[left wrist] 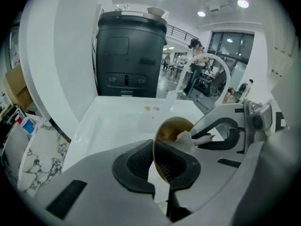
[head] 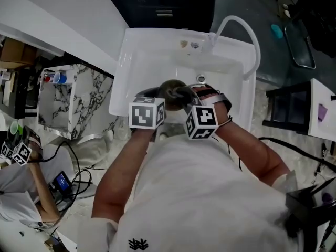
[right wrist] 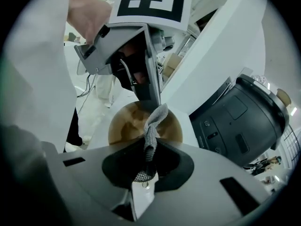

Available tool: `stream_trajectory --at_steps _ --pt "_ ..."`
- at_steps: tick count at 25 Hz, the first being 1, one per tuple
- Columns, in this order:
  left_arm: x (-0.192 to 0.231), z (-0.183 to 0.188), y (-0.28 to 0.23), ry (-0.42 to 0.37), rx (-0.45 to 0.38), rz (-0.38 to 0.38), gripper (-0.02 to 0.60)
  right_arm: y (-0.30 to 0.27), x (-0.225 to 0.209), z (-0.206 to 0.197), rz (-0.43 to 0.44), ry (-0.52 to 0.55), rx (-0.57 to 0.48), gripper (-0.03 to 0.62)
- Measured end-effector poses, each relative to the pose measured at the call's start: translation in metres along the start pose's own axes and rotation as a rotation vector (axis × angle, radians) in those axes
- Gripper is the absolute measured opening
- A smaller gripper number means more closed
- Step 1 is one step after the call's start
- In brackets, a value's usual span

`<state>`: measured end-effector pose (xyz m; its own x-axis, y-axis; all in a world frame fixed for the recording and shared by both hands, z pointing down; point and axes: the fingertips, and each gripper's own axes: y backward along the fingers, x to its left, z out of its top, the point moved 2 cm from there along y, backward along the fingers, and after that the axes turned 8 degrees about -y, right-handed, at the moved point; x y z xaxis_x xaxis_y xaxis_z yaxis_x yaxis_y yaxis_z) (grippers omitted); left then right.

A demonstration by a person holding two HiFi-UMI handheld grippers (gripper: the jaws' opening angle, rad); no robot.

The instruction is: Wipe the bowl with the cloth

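Observation:
A brown bowl (head: pixel 172 89) is held up over the white sink (head: pixel 142 51). My left gripper (left wrist: pixel 155 166) is shut on the bowl's rim (left wrist: pixel 154 147), which runs edge-on between its dark pads; the bowl's brown inside (left wrist: pixel 173 127) faces right. My right gripper (right wrist: pixel 148 166) is shut on a strip of grey cloth (right wrist: pixel 151 126), whose free end lies against the inside of the bowl (right wrist: pixel 127 126). In the left gripper view the cloth (left wrist: pixel 185 137) shows as a pale wad in the bowl, with the right gripper (left wrist: pixel 225 133) behind it. In the head view both marker cubes (head: pixel 147 113) hide the jaws.
A curved white tap (head: pixel 239 28) rises at the sink's far right corner. A dark bin-like unit (left wrist: pixel 129 55) stands behind the sink. A marble-patterned cabinet (head: pixel 79 101) is at the left, a black stool (head: pixel 286 109) at the right. Another person (head: pixel 26 188) sits at lower left.

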<state>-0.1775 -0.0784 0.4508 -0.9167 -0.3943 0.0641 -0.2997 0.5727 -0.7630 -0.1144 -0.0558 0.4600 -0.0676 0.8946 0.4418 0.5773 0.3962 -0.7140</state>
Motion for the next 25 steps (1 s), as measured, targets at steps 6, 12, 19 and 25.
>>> stream_trajectory --at_steps 6,12,19,25 --pt "-0.007 0.01 -0.001 -0.021 -0.026 0.015 0.02 0.004 0.016 -0.003 0.059 -0.017 0.003 0.043" --pt "-0.014 0.018 -0.002 -0.041 -0.035 0.014 0.02 0.002 0.017 0.007 0.062 0.035 -0.008 0.043" --pt "-0.022 0.019 -0.003 -0.039 -0.039 -0.003 0.02 0.003 -0.003 0.018 -0.003 0.04 -0.052 0.043" --pt "-0.023 0.014 -0.005 -0.044 -0.023 -0.008 0.02 0.002 -0.023 0.013 -0.094 0.062 -0.034 0.043"
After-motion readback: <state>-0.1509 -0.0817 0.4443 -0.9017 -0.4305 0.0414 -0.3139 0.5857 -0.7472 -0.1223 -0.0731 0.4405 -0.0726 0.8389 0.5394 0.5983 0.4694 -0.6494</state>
